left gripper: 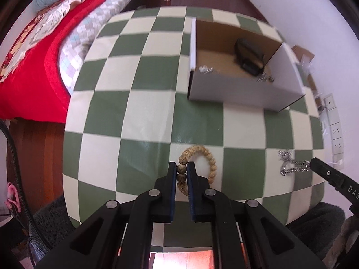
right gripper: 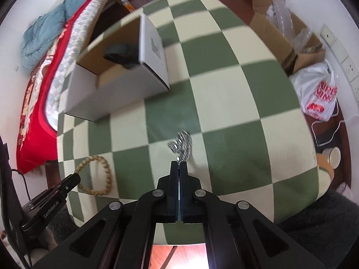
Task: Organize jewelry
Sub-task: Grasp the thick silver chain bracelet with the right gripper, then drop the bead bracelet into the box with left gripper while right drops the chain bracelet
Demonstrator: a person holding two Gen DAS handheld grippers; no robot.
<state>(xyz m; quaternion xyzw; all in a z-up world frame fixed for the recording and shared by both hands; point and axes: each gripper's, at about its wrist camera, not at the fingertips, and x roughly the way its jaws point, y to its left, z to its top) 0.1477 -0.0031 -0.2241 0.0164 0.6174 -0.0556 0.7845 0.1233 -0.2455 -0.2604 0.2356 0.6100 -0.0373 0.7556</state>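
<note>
My left claw [left gripper: 181, 168] is clamped on the bracelet [left gripper: 202, 157], a bead or two pinched between the pads, the rest of the loop curving off to the right above the checkered cloth [left gripper: 139, 116]. My right claw [right gripper: 179, 164] is pressed shut on one end of the chain [right gripper: 181, 143], which bunches loose just past the tips. The box [left gripper: 242, 87] sits further back on the cloth, open, with a dark case [left gripper: 248, 53] and some small silver pieces [left gripper: 205, 69] already inside.

Both holds look thin to me. The beads are round and could roll out of the pads if I swing fast. The chain hangs by a few links and may slip, or snag the box wall as I carry it over.
</note>
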